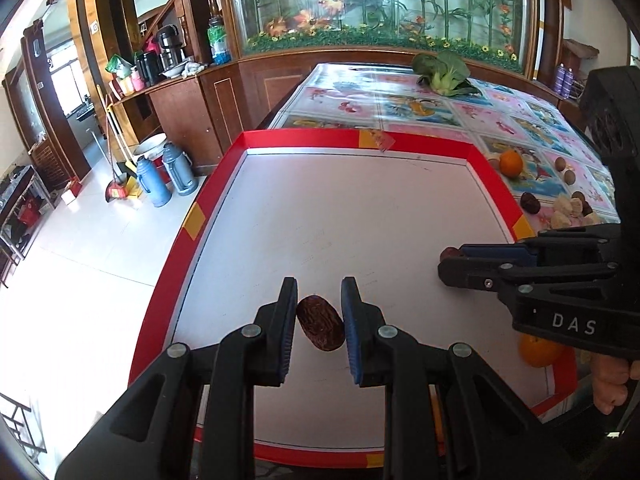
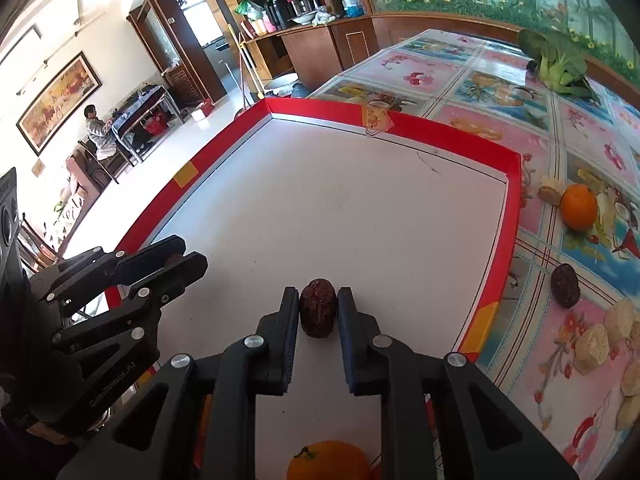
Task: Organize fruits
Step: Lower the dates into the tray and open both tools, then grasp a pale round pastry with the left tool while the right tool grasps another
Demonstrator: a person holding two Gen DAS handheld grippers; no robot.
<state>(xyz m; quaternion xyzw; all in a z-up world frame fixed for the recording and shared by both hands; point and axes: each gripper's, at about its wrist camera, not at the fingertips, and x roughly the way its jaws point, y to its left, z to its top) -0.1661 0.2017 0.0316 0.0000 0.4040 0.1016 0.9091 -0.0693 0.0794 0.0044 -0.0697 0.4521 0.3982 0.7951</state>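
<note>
Left wrist — right gripper [image 1: 450,266], "DAS" lettering [image 1: 574,325]

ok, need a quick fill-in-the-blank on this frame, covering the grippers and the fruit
1. The left gripper is shut on a wrinkled dark red ____.
2. The right gripper clamps a second date above the board, whose border is ____.
3. An orange lies on the tablecloth, ____ the board's border.
4. At the table's far end lies a leafy ____ vegetable.

Missing: date; red; outside; green

Wrinkled matt date [image 2: 318,307] on smooth white tray [image 2: 360,208].
</note>
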